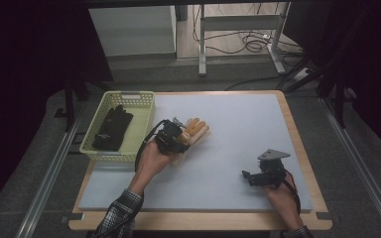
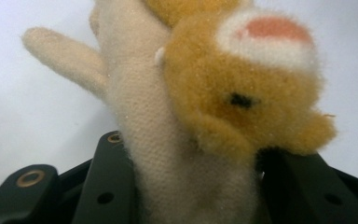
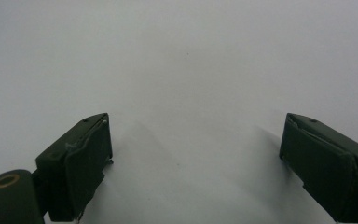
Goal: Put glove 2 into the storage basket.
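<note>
Already the pick-up looks done: the left gripper (image 1: pixel 174 137) has its jaws clamped on a fuzzy cream-and-orange glove (image 1: pixel 194 130), and in the left gripper view the glove (image 2: pixel 182 140) stands squeezed between the two black jaws, its cream fabric running up the middle, an orange plush patch with a white-and-pink top on one side and a cream finger sticking out on the other. From the high view the glove sits just beside the right wall of the pale green basket (image 1: pixel 145 130), over the grey mat (image 1: pixel 238 148), with its orange fingers pointing away from the person. Inside the basket lies a black glove (image 1: pixel 112 130), so I judge that gloves are being gathered there and that one item is already in. What remains, by my reading, is to carry the held glove leftward over the basket rim and let it go. The right gripper (image 1: pixel 250 177) rests low near the right front of the mat, and its own view shows both jaws spread wide apart with nothing between them.
</note>
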The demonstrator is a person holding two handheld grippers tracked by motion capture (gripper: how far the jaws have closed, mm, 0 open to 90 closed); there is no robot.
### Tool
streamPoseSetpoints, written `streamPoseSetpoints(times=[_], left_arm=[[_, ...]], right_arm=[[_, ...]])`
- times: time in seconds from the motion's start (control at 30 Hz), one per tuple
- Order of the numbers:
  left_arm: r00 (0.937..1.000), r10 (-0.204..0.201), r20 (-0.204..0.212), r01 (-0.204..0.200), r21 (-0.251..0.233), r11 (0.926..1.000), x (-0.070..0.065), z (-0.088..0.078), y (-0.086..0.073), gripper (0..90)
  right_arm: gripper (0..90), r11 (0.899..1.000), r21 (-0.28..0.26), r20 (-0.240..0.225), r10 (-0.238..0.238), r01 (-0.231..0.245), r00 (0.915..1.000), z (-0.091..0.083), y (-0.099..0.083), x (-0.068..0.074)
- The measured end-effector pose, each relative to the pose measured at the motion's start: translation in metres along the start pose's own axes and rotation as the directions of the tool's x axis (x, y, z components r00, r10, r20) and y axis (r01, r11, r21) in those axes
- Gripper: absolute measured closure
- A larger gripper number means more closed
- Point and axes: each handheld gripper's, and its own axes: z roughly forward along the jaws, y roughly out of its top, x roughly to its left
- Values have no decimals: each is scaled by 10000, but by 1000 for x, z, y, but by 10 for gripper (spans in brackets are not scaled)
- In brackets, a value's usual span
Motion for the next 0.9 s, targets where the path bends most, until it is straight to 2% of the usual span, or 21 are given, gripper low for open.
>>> streamPoseSetpoints(times=[0.17, 0.37, 0.5, 0.8, 0.9], left_arm=[[9997, -36, -234, 35, -33, 10000, 9, -15, 8, 584], [9976, -370, -579, 360, -183, 9992, 25, -31, 14, 581], [9939, -628, -903, 606, -270, 9978, 37, -42, 15, 580], [9773, -1419, -1573, 1351, -531, 9894, 70, -64, 7, 578], [9673, -1746, -1839, 1650, -663, 9841, 83, -71, 2, 577]], right_arm=[[88, 10000, -5, 4, -15, 15, 10000, 0, 0, 0], [89, 10000, -27, 0, -6, 6, 10000, 0, 0, 0], [89, 10000, -26, -1, -3, 3, 10000, 0, 0, 0], [89, 10000, -26, -2, 2, -2, 10000, 0, 0, 0], [88, 10000, -29, -2, 1, -1, 10000, 0, 0, 0]])
